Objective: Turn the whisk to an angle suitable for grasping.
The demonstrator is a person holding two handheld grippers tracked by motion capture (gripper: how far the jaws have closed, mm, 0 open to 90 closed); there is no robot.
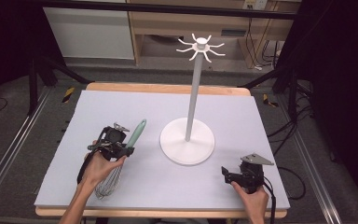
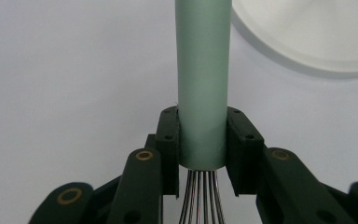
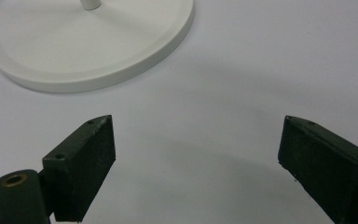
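Whisk point(image 1: 121, 158) at lower left of the high view, wires toward the bottom edge, mint handle clenched in the left claw point(image 2: 202, 140) just above the wires. Hook stand point(image 1: 188, 140) at centre on the desk point(image 1: 242, 116). Right claw point(image 3: 193, 158) at lower right, spread wide, grasping nothing. Probably mid-pickup; next, lifting and hanging on a hook, needing the handle's end raised.

High view overhead, facing forward-down; both gripper views close, low, sharing white stand base point(image 2: 307, 37) point(image 3: 88, 46).
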